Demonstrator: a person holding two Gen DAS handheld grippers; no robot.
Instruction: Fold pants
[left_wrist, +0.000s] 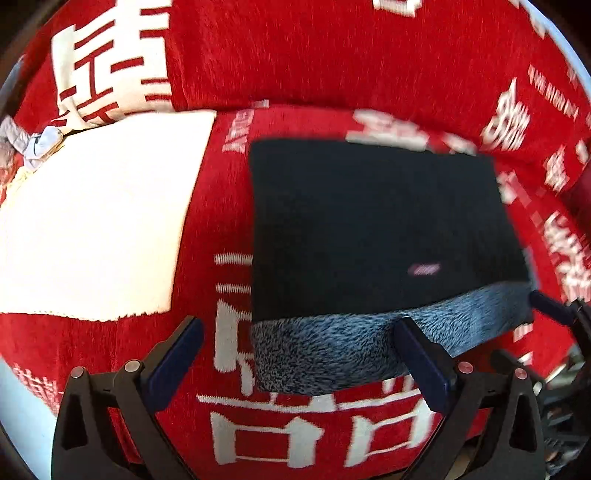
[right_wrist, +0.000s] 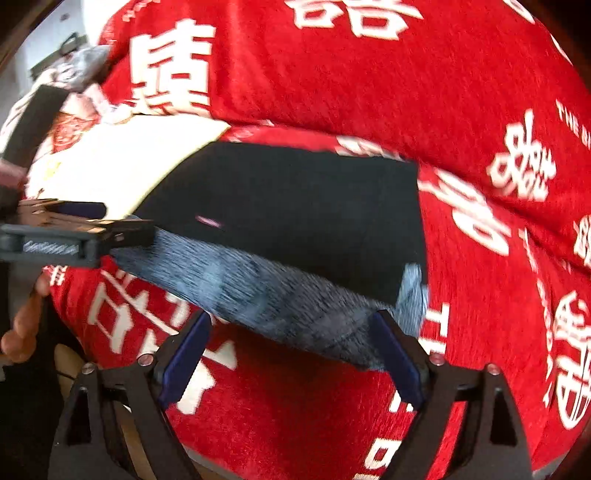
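Small pink label (left_wrist: 424, 269) on pants (left_wrist: 369, 229) blurred, unreadable.

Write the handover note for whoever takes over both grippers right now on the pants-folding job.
Left gripper: open, nothing held, its fingers over the near left end of the pants.
Right gripper: open, nothing held, at the near right end.
Pants: lying as a compact dark rectangle on the red blanket, with the fuzzy grey inner side showing along the near edge. A white cloth lies to their left.
Done: pants look folded and released.
Left: perhaps straighten the near edge; check whether another fold is wanted.
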